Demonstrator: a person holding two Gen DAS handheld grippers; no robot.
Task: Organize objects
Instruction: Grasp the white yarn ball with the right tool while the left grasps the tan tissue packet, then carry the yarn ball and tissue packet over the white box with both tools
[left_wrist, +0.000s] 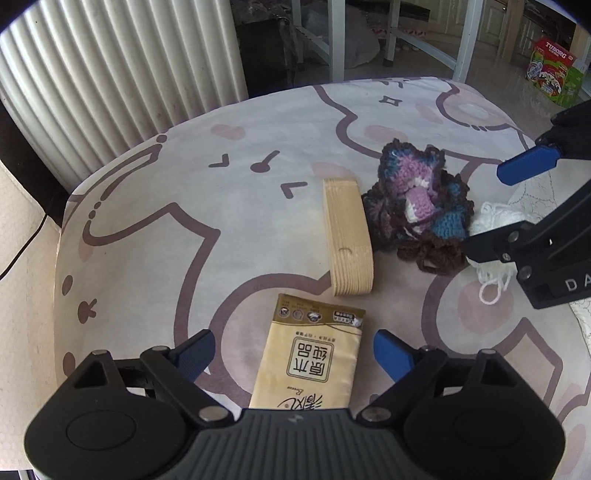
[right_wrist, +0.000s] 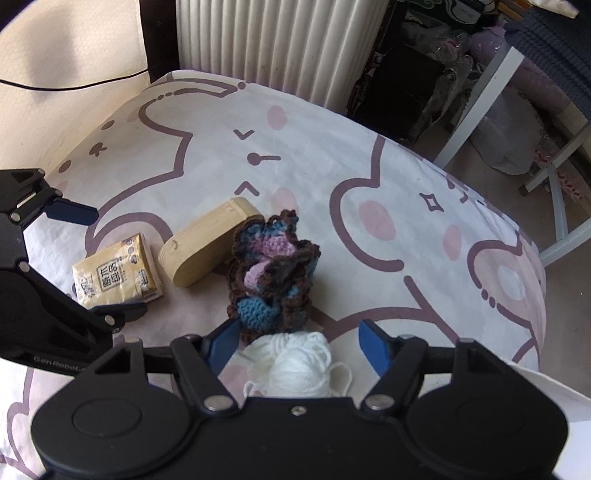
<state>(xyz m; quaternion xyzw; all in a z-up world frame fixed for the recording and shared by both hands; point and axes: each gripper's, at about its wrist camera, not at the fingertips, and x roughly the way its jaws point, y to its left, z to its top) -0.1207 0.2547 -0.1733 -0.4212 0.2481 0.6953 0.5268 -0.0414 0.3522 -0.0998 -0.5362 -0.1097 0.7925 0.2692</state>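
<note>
My left gripper (left_wrist: 295, 354) stands open over a yellow tissue pack (left_wrist: 310, 354), which lies between its blue pads without touching them. Beyond the pack lies a pale wooden block (left_wrist: 347, 236), and a purple, blue and brown crochet piece (left_wrist: 417, 206) sits against its right side. My right gripper (right_wrist: 299, 347) is open around a white yarn ball (right_wrist: 295, 365); its pads sit close to the yarn but do not press it. The crochet piece (right_wrist: 273, 269), wooden block (right_wrist: 207, 247) and tissue pack (right_wrist: 114, 273) show beyond it. My left gripper (right_wrist: 96, 264) enters there from the left.
Everything lies on a soft white cover printed with brown cartoon outlines (left_wrist: 184, 221). A white ribbed radiator (left_wrist: 110, 74) stands behind it. White furniture legs (left_wrist: 336, 40) and a colourful Tuborg box (left_wrist: 554, 70) stand on the floor beyond the far edge.
</note>
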